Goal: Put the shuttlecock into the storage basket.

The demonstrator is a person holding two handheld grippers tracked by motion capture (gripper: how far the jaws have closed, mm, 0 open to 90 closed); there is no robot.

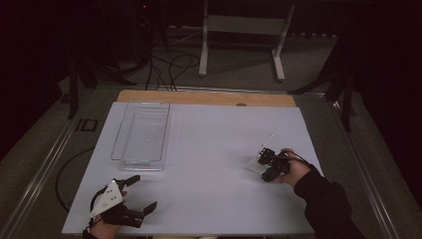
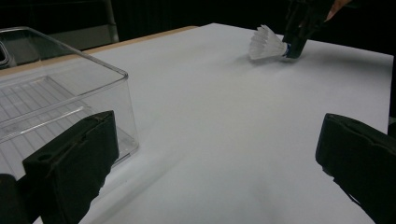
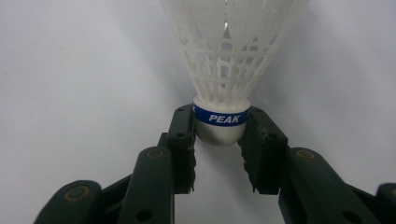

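Right tool [image 3: 219, 133] clamped on the shuttlecock [image 3: 226, 60], pads squeezing the white cork base at the blue PEAK band, plastic skirt fanning away from the jaws. High view puts the pair at about 4 o'clock on the desk [image 1: 209, 149], shuttlecock [image 1: 262, 154] lying low on the white sheet, skirt toward 11 o'clock. Left tool [image 1: 144, 191] open, nothing between the jaws, parked at 7 o'clock near the front edge.

Step in hand, as I judge it: lift the shuttlecock and carry it to the clear plastic bin [image 1: 142, 134] at 10 o'clock. Grip sits on the cork, which is good; keep the squeeze off the skirt, it would crush. Lift straight up first so the skirt doesn't drag, then cross at 9–10 o'clock, come over the bin wall high enough to clear the rim, release low inside.

Room: wide bare sheet between tool and bin, no obstacles. Right desk edge near at 3 o'clock, so don't swing outward. Left tool sits just front of the bin; path passes behind it.
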